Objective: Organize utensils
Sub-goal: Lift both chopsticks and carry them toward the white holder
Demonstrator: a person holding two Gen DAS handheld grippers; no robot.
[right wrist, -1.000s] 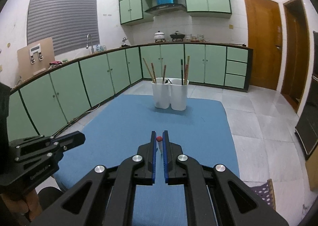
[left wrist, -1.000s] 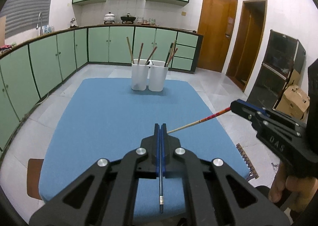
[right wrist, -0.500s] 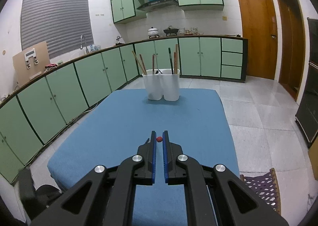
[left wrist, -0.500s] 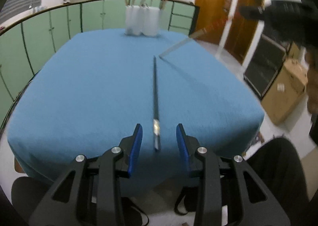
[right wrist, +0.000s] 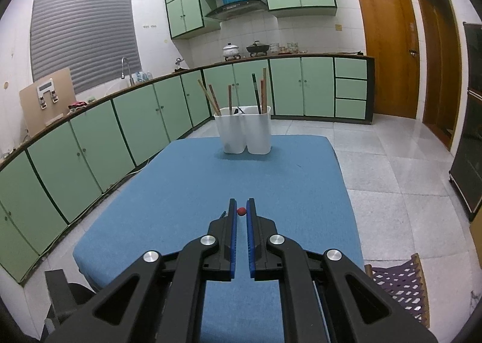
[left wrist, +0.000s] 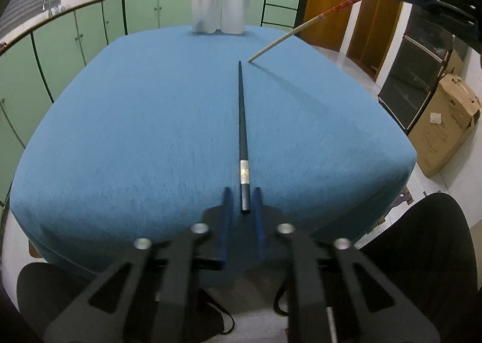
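While only the left view shows the black chopstick (left wrist: 242,132) lying free, its claw (left wrist: 242,207) has just been closing beside it; right claw (right wrist: 241,212) pinches red-ended chopstick (right wrist: 241,211).

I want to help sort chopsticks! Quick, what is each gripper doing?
Left gripper: jaws just closing around the black chopstick, not gripping yet.
Right gripper: shut on the red-ended chopstick.

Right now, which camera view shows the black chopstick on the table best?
The left wrist view: the black chopstick lies full length on the blue tablecloth. The right wrist view shows only a dark tip beside the right gripper.
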